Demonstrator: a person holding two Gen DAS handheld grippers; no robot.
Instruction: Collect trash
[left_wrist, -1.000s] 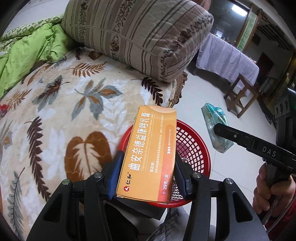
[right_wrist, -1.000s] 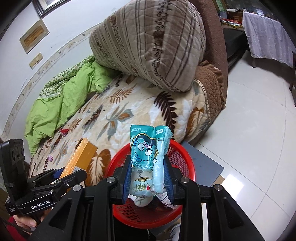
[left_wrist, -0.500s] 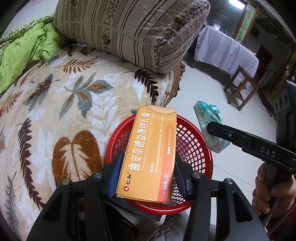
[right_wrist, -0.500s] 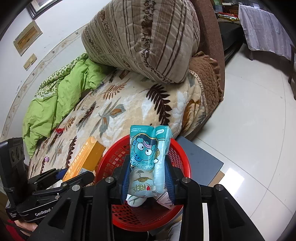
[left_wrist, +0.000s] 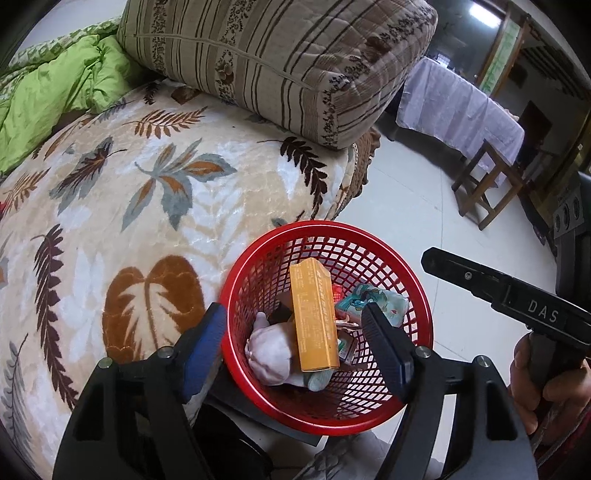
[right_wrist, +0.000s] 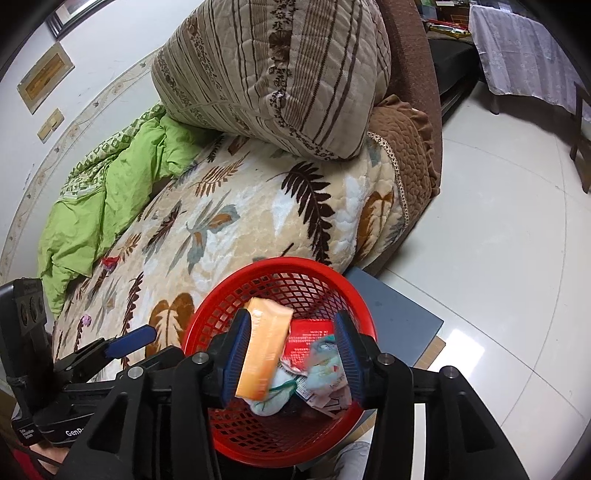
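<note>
Both grippers, left gripper (left_wrist: 291, 341) and right gripper (right_wrist: 291, 356), gape empty over red basket (left_wrist: 417, 291); orange box (left_wrist: 314, 314) leans upright, could tip out if bumped.

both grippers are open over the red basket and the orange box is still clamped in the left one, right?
Not quite. The left gripper is open and empty, as is the right gripper; the orange box lies loose in the red basket among the other trash, beside the teal packet. The left wrist view shows the fingers spread well clear of the box. The rest is right.
</note>
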